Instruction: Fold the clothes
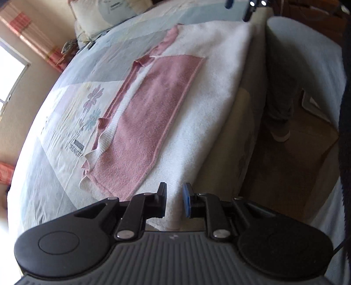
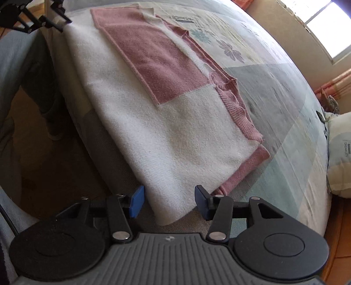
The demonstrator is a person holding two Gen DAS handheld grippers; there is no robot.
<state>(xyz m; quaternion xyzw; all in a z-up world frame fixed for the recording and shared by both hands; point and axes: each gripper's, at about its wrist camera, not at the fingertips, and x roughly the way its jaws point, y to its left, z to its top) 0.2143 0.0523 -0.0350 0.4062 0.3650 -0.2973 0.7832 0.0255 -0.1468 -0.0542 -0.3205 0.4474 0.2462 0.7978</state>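
A folded white-and-pink knitted garment [image 1: 208,98] lies flat along the bed's edge, with its pink panel [image 1: 151,114] on top. My left gripper [image 1: 174,202] hovers over the garment's near white edge; its jaws stand a narrow gap apart and nothing is pinched between them. In the right wrist view the same garment [image 2: 171,131] runs away from me. My right gripper [image 2: 170,203] is wide open, and the garment's near white corner lies between its fingers. Each gripper shows small at the far end of the other's view: the right gripper [image 1: 248,13] and the left gripper [image 2: 59,22].
The bed sheet [image 1: 65,122] has pale blocks and a flower print. A pillow [image 1: 103,15] sits at the head of the bed. A person's leg and shoe [image 1: 280,109] stand on the floor beside the bed edge. A bright window [image 2: 329,26] is on the far wall.
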